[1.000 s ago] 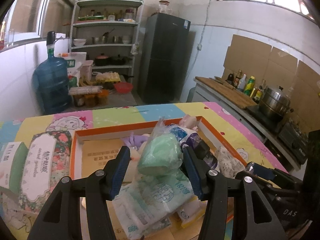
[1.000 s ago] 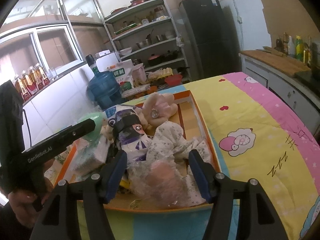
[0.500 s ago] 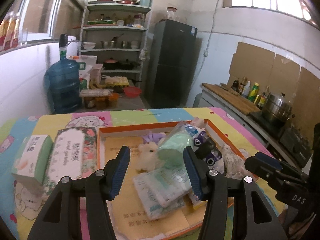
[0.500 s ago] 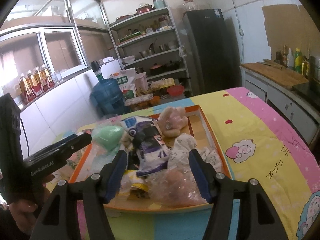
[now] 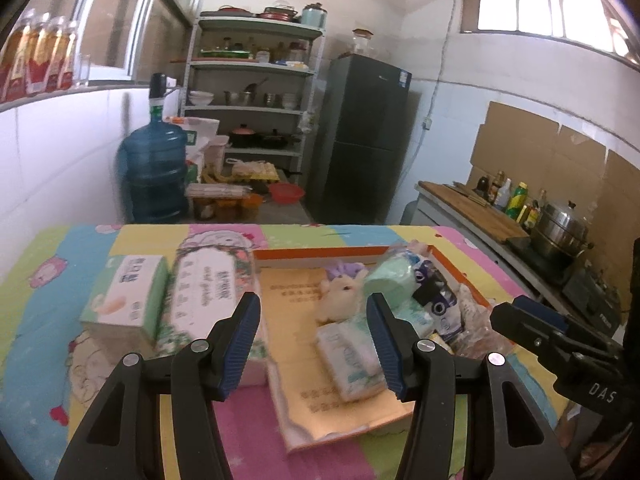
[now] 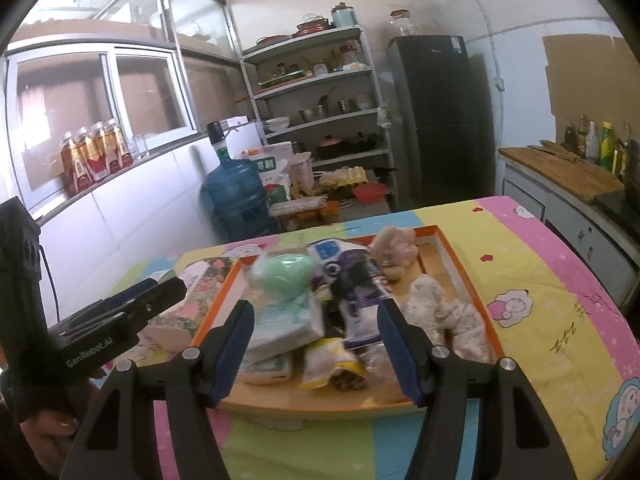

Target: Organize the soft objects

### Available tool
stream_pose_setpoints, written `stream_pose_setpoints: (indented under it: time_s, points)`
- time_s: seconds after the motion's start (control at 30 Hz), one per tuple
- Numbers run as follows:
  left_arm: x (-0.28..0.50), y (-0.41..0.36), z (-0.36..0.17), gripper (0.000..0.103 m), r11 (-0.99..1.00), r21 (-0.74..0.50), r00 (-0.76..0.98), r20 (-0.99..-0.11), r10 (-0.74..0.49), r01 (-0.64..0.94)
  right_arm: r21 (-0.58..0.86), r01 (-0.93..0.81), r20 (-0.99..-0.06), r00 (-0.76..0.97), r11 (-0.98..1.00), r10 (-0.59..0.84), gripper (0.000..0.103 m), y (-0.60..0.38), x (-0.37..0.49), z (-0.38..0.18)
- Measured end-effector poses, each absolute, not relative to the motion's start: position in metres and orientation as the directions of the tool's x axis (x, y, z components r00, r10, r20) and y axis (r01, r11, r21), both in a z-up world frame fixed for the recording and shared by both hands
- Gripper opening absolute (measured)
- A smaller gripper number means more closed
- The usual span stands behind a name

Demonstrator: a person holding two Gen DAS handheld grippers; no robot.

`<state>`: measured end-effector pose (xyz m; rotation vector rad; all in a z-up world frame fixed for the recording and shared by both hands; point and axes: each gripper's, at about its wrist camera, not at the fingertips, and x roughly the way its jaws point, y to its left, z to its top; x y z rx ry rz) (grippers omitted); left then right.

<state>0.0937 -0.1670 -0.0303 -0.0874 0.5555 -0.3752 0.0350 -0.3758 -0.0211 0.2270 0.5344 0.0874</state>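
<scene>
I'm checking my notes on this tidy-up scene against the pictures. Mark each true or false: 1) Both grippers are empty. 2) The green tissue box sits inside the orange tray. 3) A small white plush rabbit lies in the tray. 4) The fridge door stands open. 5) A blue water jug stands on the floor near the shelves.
1) True: the left gripper and the right gripper both stand open with nothing between the pads.
2) False: the green tissue box sits on the tablecloth, outside the orange tray.
3) True: the plush rabbit lies in it.
4) False: the fridge is closed.
5) True: the water jug stands there.
</scene>
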Motion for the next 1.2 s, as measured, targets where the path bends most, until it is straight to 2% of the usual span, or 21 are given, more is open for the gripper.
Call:
stream_pose_setpoints:
  time_s: [0.9,1.2]
  points:
    - [0.021,-0.054,-0.024,0.057,0.968,-0.152,0.851,-0.462,-0.249,0.201,0.164,-0.162,-0.487,0.845,0.973,0.223,0.064,-0.25,0.006,-0.009]
    - [0.007,-0.039,-0.026,0.057,0.98,-0.122,0.861,-0.47,-0.196,0.157,0.2,-0.174,-0.505,0.825,0.964,0.253,0.064,-0.225,0.003,-0.018]
